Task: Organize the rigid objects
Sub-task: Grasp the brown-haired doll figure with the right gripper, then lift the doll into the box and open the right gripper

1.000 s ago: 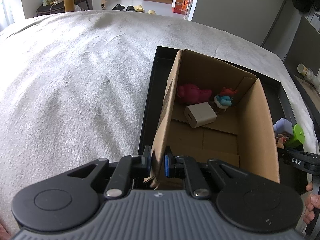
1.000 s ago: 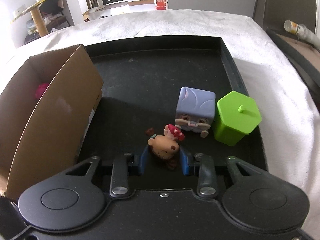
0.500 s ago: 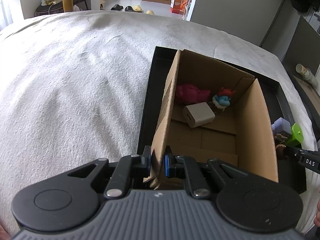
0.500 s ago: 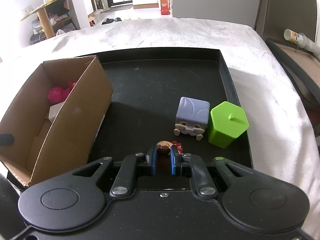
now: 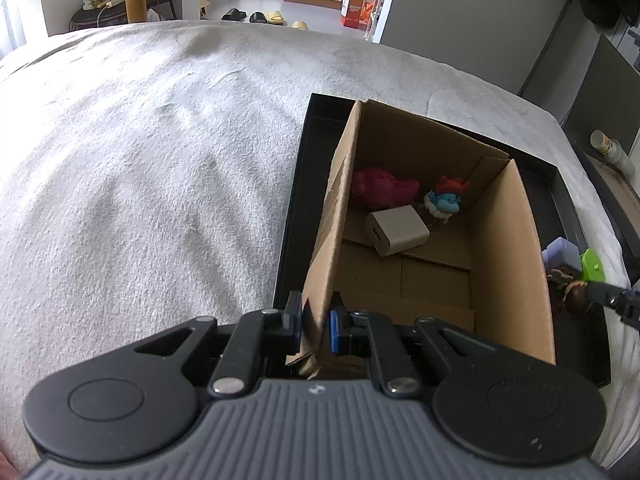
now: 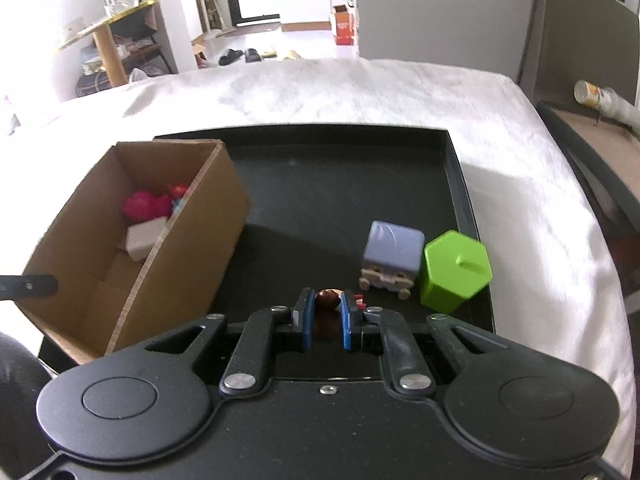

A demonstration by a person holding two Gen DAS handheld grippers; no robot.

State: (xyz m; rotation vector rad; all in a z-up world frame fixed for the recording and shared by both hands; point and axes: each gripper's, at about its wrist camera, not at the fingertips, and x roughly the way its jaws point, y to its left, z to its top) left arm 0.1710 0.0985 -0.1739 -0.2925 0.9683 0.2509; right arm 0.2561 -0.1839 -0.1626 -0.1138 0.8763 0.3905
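White blanket point(image 5: 140, 184) covers the whole left side, bare. On it sits the black tray point(image 6: 460, 184). At the tray's left stands the open cardboard box point(image 5: 508, 264).

My left gripper point(image 5: 314, 322) is clamped on the box's near left wall, one blue pad outside, one inside, cardboard pinched between them.

Inside the box, at the far end: pink toy point(image 5: 382, 188) by the left wall, blue figure with red hat point(image 5: 444, 198) in the far right corner, white charger block point(image 5: 396, 230) lying just in front of both. Near half of the box floor is bare.

Right of the box, on the open tray floor, my right gripper point(image 6: 327, 316) is closed on the small brown-headed figurine point(image 6: 328, 299), head poking up between the blue pads, red bit showing past the right pad. Jaws narrow, pads pressing on its sides. Can't tell if it's clear of the tray floor.

Further right, near the tray's right edge: lavender cube toy point(image 6: 392, 256) with small feet, upright, and the green hexagonal container point(image 6: 456, 270) touching or just beside it on the right, lid knob up.
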